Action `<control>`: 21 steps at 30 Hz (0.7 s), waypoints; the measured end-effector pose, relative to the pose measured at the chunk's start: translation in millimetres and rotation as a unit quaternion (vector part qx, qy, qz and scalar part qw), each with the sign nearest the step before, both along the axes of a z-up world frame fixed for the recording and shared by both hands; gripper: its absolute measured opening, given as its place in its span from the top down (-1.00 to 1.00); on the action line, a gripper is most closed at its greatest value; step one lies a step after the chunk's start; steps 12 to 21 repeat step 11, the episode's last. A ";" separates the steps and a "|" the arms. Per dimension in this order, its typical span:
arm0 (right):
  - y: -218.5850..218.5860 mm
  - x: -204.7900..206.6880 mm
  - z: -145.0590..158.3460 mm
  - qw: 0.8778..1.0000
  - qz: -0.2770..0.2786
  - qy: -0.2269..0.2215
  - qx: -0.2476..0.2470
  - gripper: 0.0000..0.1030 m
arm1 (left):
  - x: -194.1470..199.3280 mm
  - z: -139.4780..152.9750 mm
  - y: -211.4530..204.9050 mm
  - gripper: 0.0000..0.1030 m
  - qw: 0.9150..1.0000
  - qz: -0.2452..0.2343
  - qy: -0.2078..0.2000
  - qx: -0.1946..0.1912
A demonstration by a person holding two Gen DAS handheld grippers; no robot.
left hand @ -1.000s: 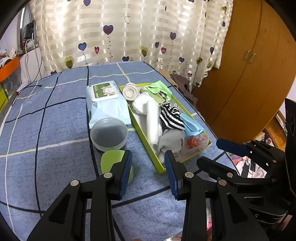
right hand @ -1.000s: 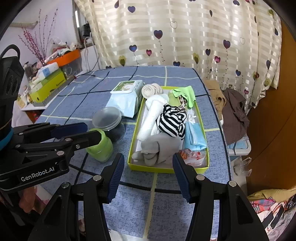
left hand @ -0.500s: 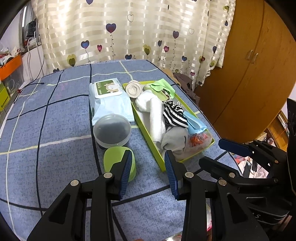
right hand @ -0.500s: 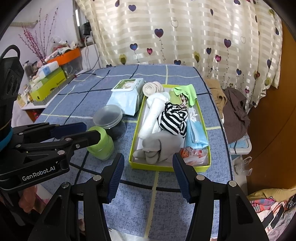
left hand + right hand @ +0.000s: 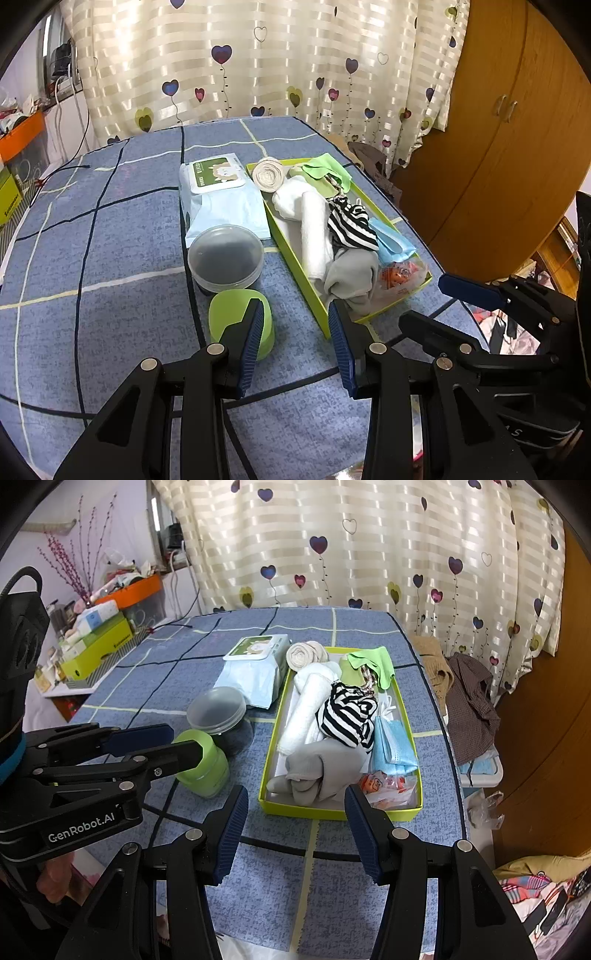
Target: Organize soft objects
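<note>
Your soft stuff sits packed in the green tray on the blue checked table, right half, near the front edge. Inside, front to back: grey cloth bunched at the near end, striped cloth on top of it & leaning on the white rolled towel along the tray's left side, blue masks along the right side w/ a snack packet in the near right corner, green cloth at the far end. Beige rolled sock rests on the tray's far left corner.

Just left of the tray: wipes pack at the back, clear round tub touching its near end, green jar in front of the tub.

Your right gripper hovers over the near table edge in front of the tray, jaws spread wide, nothing between them. Your left gripper is low over the table, jaws also apart & empty; its left finger overlaps the green jar in view, contact can't be told, right finger sits by the tray's near corner.
</note>
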State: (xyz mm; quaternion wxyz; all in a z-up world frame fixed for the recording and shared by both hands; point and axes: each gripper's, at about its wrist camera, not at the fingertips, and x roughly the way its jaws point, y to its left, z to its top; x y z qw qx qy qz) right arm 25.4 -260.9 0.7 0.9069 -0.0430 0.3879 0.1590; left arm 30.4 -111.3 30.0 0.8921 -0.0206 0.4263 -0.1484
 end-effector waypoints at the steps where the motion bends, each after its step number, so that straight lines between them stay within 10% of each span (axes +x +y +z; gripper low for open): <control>1: 0.0 0.1 0.1 1.000 0.000 0.001 0.000 -0.05 | 0.1 -0.3 -0.3 0.26 1.000 -0.001 0.001 0.001; 21: 0.2 0.4 0.3 1.000 0.000 0.000 0.000 -0.05 | -2.7 1.0 -0.2 0.26 1.000 -0.008 -0.007 -0.003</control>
